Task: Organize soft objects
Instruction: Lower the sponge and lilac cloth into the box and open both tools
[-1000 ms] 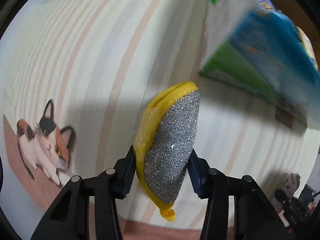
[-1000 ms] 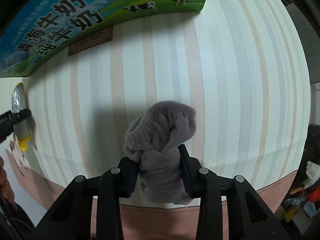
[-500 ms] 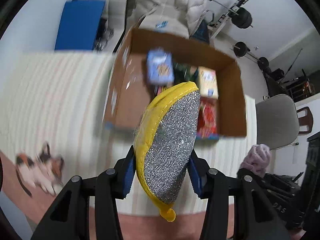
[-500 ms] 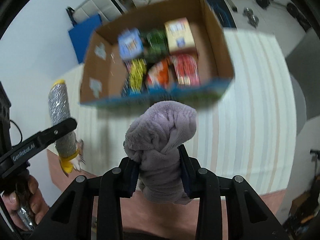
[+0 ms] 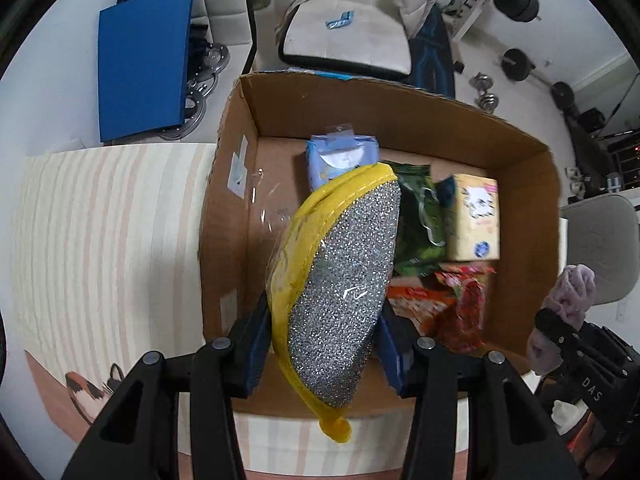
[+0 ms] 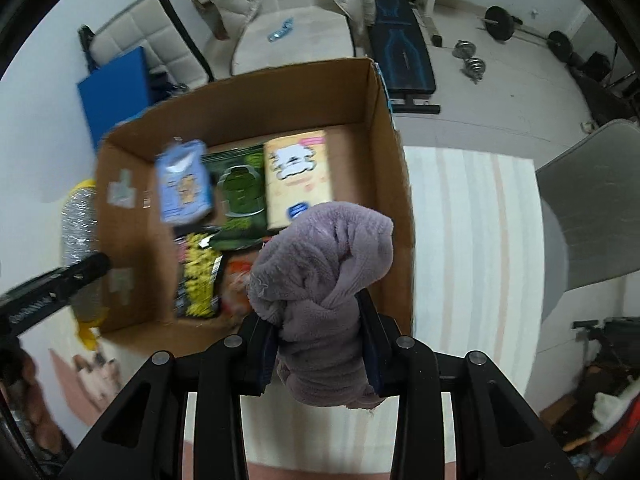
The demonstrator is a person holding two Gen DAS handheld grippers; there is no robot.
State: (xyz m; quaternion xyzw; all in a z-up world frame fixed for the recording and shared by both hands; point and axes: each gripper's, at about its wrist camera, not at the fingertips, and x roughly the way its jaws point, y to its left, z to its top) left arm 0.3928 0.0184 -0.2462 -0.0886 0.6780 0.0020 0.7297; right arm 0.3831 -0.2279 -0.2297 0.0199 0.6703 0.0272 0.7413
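You are holding a silver scouring pad with a yellow trim [image 5: 340, 300] clamped between the blue pads of your left gripper [image 5: 324, 344]; it is sticking up out of the jaws, hanging above the near left part of an open cardboard box [image 5: 400, 120], with its yellow loop dangling below the pads. Your right gripper [image 6: 320, 352] is squeezing a bunched lilac fleece cloth [image 6: 324, 280] tightly, the cloth bulging above and below the pads, and it is hovering over the box's near right corner.

Both grippers are pointing down at the box. Inside it, a light blue packet [image 5: 340, 156], a dark green packet [image 5: 420, 232], a pale yellow tissue pack [image 5: 476, 220], a red snack bag [image 5: 460, 312] and a yellow-and-black packet [image 6: 198, 280] are lying close together on the floor of the box.

The box is sitting on a striped tablecloth [image 5: 100, 240] printed with a calico cat [image 5: 100, 388]. Beyond the table, a blue board [image 5: 144, 64], a white cushioned chair [image 5: 344, 40], a weight bench [image 6: 404, 64] and dumbbells [image 6: 472, 60] are standing on the floor.
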